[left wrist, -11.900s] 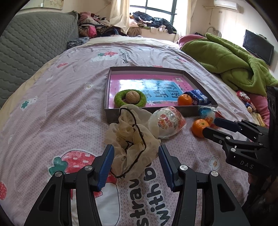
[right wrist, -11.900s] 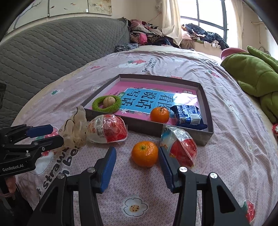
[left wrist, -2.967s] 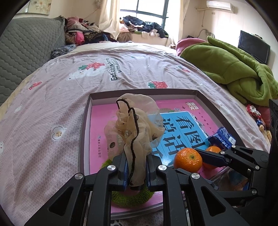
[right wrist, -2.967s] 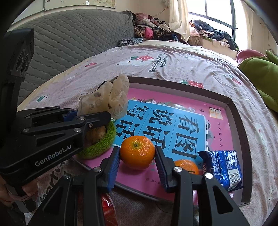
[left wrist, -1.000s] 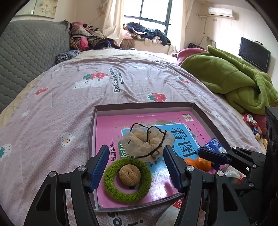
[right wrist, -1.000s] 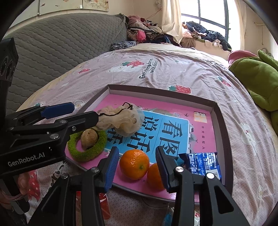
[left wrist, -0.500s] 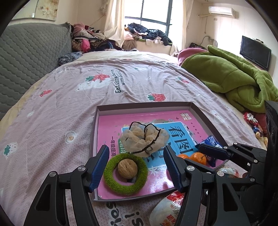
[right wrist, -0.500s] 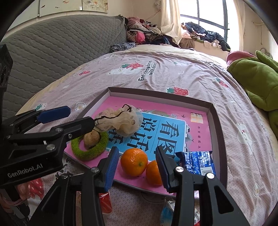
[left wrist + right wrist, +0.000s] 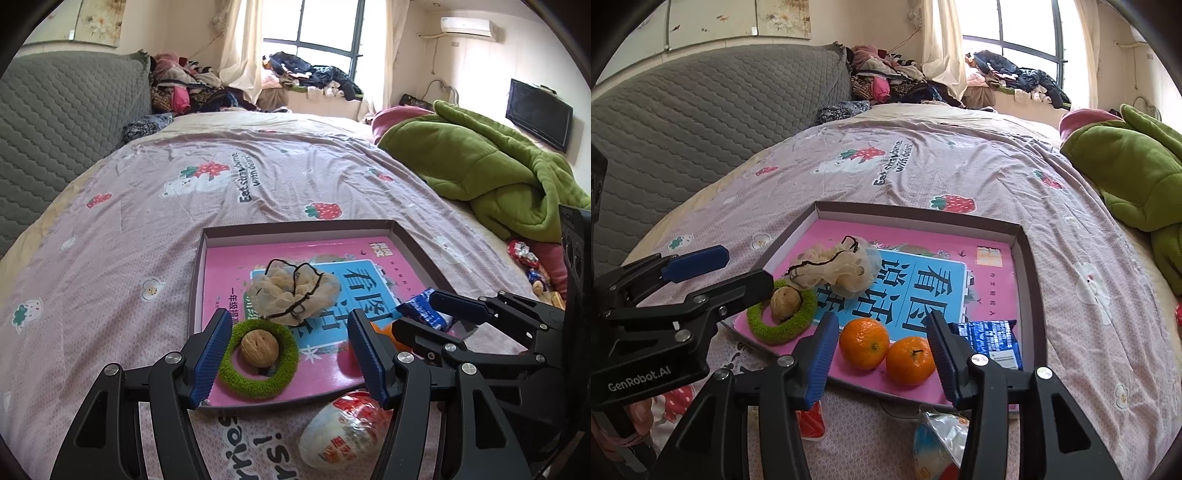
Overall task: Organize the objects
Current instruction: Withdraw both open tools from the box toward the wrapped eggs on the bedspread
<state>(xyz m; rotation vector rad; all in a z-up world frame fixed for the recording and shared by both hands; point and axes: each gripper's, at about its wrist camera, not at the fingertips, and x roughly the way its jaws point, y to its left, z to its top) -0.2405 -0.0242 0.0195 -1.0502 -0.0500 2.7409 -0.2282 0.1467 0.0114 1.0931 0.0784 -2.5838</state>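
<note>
A shallow box tray [image 9: 295, 227] [image 9: 1028, 258] with a pink and blue bottom lies on the bed. In it are a cream mesh scrunchie [image 9: 291, 291] [image 9: 836, 271], a green ring [image 9: 258, 380] [image 9: 783, 328] around a walnut [image 9: 259, 348] [image 9: 785, 300], two oranges [image 9: 863, 343] [image 9: 910, 360] and a blue snack packet [image 9: 993, 341] [image 9: 424, 314]. My left gripper [image 9: 288, 354] is open and empty above the tray's near edge. My right gripper [image 9: 882, 354] is open and empty, just short of the oranges.
A red and white wrapped snack [image 9: 343, 430] lies on the bedspread in front of the tray. Another wrapped packet [image 9: 942, 439] lies under the right gripper. A green blanket [image 9: 491, 177] is heaped at the right, a grey headboard [image 9: 701, 110] at the left.
Both grippers have drawn back a little from the tray since half a second ago. The scrunchie and the second orange, held three seconds ago, lie in the tray.
</note>
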